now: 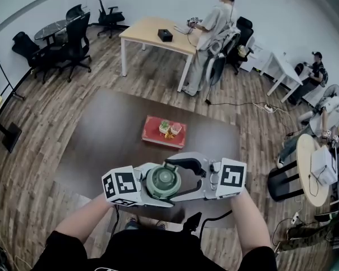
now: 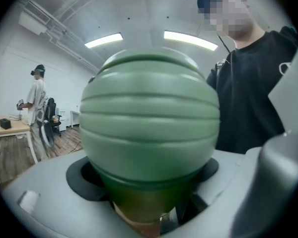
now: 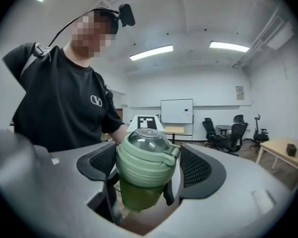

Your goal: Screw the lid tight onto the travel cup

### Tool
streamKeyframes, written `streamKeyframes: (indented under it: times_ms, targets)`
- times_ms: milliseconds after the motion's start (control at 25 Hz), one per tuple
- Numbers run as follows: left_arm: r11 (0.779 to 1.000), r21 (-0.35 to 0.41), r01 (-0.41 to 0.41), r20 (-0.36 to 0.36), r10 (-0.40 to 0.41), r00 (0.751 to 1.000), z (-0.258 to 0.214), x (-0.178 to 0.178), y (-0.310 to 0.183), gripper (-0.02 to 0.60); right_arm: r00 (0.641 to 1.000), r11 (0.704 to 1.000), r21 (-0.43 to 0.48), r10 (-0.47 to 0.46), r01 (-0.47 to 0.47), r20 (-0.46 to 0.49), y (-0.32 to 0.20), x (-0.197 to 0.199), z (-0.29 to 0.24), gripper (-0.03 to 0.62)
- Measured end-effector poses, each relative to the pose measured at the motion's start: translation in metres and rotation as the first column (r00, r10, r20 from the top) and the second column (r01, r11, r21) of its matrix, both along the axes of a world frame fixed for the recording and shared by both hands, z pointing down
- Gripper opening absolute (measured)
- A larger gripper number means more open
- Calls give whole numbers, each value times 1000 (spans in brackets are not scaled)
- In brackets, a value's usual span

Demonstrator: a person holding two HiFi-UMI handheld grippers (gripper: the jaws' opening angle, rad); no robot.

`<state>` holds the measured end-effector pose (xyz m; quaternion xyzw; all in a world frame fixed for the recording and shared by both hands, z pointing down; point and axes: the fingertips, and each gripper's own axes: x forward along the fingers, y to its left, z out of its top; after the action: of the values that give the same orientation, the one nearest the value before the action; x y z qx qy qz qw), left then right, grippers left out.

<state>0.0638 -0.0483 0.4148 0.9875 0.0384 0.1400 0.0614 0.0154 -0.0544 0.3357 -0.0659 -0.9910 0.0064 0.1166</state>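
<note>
Closest to the head camera, the person's forearms (image 1: pixel 82 219) were seen, with both claws brought together before the chest, above the near part of the dark desk (image 1: pixel 113 129). The travel cup (image 1: pixel 163 183) was carried in the air between them and was not set on the desk. Its dark green body was pinched by the left claw (image 1: pixel 157 193). The ribbed green lid (image 3: pixel 145 158), with a clear dome on top, was seated on the cup. The right claw (image 1: pixel 182 178) was spread round the lid, with its black pads (image 3: pixel 196 166) placed just beside it. A red tray (image 1: pixel 164 132) was seen further away on the desk.
</note>
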Motion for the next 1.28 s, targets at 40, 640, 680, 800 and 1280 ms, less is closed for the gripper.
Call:
streamKeyframes:
  times_ms: [40,640,680,800,1280]
  targets:
    - [999,3,33,0,-33,999,0,-3,-6,420,999,999,10,45,-45,19,-5,-2,0,415]
    - [948,5,319,-16,-318,948,12,-15,-60,420,609,607,61,781,-792,139,-41,-7,-3,417]
    - [953,-1,303,-19,-302,953,11,-17,-58,420,663,662,62,735,-747,140,-38,-4,-8,427]
    - [974,-16,225,-34,-225,974,3,-18,-45,420,868,861,115,495,-496,44,-23,-5,-4,427]
    - [945,52,323,37,-325,945,13,-21,-55,419,854,852,61,518,-520,49,-37,-16,9,376]
